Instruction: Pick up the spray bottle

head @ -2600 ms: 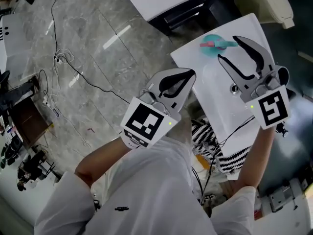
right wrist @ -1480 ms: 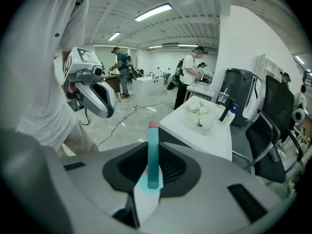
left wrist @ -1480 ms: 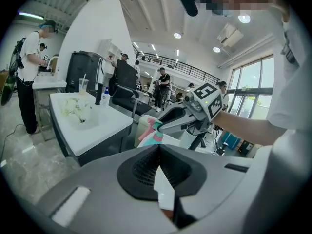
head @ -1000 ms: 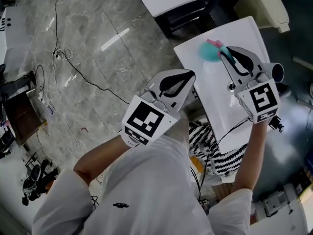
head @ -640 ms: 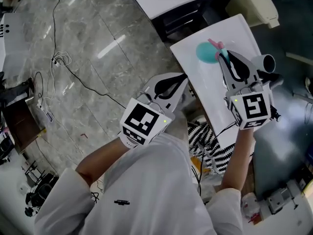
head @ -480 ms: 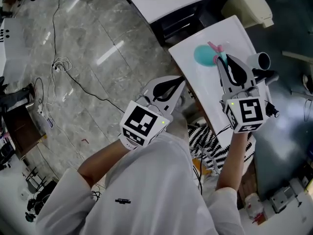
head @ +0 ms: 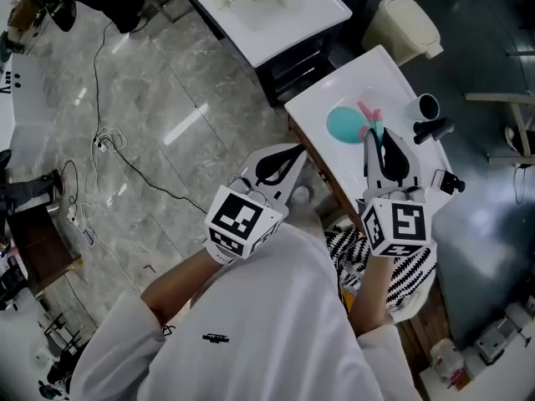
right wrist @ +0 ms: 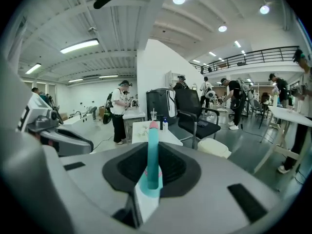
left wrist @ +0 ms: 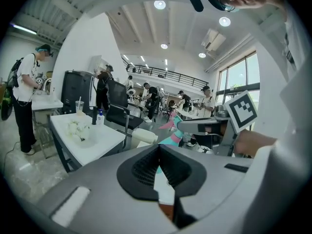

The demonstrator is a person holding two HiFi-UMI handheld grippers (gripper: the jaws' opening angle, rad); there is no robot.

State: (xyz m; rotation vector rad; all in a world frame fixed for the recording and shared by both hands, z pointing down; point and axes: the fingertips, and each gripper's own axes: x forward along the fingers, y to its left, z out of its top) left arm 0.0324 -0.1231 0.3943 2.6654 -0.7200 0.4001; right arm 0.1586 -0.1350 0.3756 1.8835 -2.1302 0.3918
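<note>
White table (head: 393, 69): spray bottle (head: 344, 124) over it, teal with a pink trigger. Right gripper (head: 374, 136): jaws narrow, clamped on the bottle head. Only the right gripper view shows the teal neck (right wrist: 152, 155) between them. Left gripper (head: 294, 153): jaws together, empty. Cubes carry square markers.

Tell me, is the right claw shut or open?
Shut on the spray bottle: its teal neck sits clamped between the jaws of the right claw.
</note>
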